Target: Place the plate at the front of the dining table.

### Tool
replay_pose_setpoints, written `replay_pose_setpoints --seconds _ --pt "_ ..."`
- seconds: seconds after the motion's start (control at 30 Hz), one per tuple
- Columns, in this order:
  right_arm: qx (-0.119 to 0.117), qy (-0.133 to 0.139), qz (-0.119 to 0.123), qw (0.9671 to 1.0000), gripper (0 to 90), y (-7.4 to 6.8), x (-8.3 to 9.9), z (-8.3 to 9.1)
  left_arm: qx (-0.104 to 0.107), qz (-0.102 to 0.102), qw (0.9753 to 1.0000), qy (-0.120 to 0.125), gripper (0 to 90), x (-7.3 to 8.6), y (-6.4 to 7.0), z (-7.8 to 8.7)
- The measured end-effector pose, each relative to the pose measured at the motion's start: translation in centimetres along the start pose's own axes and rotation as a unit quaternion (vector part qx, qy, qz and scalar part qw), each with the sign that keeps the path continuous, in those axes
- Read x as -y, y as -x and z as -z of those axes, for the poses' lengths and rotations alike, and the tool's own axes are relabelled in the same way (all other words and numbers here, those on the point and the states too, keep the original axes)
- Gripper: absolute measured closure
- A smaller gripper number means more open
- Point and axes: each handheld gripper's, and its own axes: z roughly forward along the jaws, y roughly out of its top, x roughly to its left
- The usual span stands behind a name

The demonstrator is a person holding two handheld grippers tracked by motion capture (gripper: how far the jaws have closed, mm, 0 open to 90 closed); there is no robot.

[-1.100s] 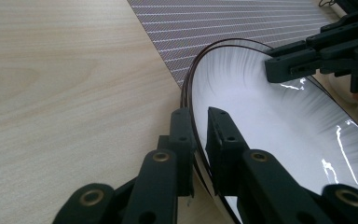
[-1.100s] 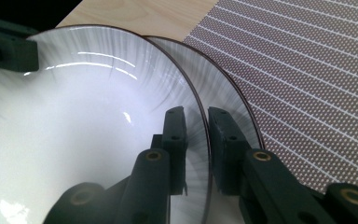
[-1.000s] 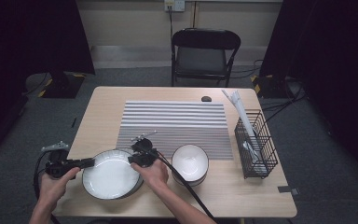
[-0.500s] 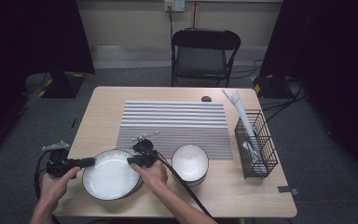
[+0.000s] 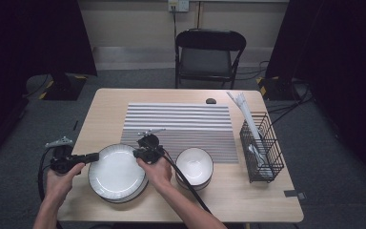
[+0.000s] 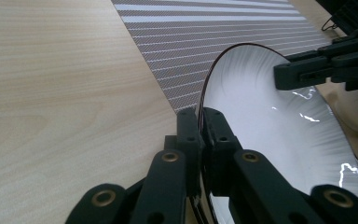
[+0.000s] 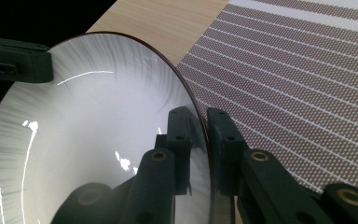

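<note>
Plate (image 5: 116, 171) sits lower left of frame, left gripper (image 5: 91, 157) & right gripper (image 5: 137, 153) both clamped on opposite rim edges. Uneven lift prob tilts it, thin rim slips out.

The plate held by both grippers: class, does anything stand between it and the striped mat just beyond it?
Nothing visible does. The plate is clamped at opposite rims by the left gripper and right gripper; the striped mat ahead lies bare.

Glossy white glazed plate (image 5: 116, 171), matt woven striped mat (image 5: 181, 125), smooth pale wood-grain table (image 5: 105, 107), black wire basket (image 5: 262, 150).
</note>
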Motion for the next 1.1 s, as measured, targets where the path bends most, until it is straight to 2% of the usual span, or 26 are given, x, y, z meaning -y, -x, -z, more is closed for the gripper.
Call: replay_pose_setpoints --seconds 0.2,0.23,0.4,0.43,0.5,0.57,0.67,0.77,0.8,0.83,0.9,1.03,1.1 --pt "0.005 0.015 -0.001 0.9999 80.9 -0.1 -0.6 -0.1 -0.001 0.003 0.9999 0.013 85.7 -0.6 -0.6 0.0" --pt "0.009 0.015 0.006 0.9998 80.9 -0.1 -0.7 -0.2 -0.001 0.003 0.9999 0.013 85.8 -0.6 -0.6 0.0" --pt "0.004 0.005 -0.010 0.9999 81.3 0.5 -0.4 -0.6 0.007 0.018 0.9998 0.009 86.3 -0.2 -1.1 -0.7" --pt "0.005 0.004 -0.013 0.9999 81.3 0.6 -0.3 -0.7 0.014 0.027 0.9994 0.013 86.1 -0.1 -1.2 -0.8" --pt "0.003 0.004 -0.016 0.9999 81.4 0.8 -0.2 -0.8 0.018 0.038 0.9990 0.015 76.2 -0.1 -1.1 -0.8" --pt "0.002 0.004 -0.018 0.9998 81.5 0.9 -0.2 -0.8 0.011 0.029 0.9995 0.005 73.4 0.0 -1.0 -0.8" --pt "0.003 0.005 -0.017 0.9998 81.6 0.9 -0.2 -0.8 -0.006 0.037 0.9993 -0.004 68.0 0.5 -1.1 0.0" --pt "0.002 0.008 -0.015 0.9999 81.7 0.9 -0.1 -0.8 0.003 0.039 0.9992 -0.012 64.9 1.6 -0.9 0.6" --pt "0.002 0.008 -0.016 0.9998 81.7 0.9 -0.1 -0.8 0.006 0.034 0.9993 -0.016 63.7 2.0 -0.9 0.9" --pt "0.002 0.008 -0.015 0.9999 81.8 0.9 -0.1 -0.8 0.010 0.037 0.9992 -0.014 63.5 2.3 -0.8 1.0" --pt "0.002 0.008 -0.015 0.9999 81.8 0.9 -0.1 -0.8 0.008 0.030 0.9994 -0.017 64.3 2.4 -0.8 1.2" --pt "0.001 0.009 -0.014 0.9999 81.8 0.9 -0.1 -0.8 0.024 0.035 0.9991 -0.009 77.2 2.5 -0.8 1.0" --pt "0.001 0.010 -0.013 0.9999 81.9 1.0 0.0 -0.8 0.018 0.029 0.9994 -0.010 78.3 2.3 -0.7 1.0"
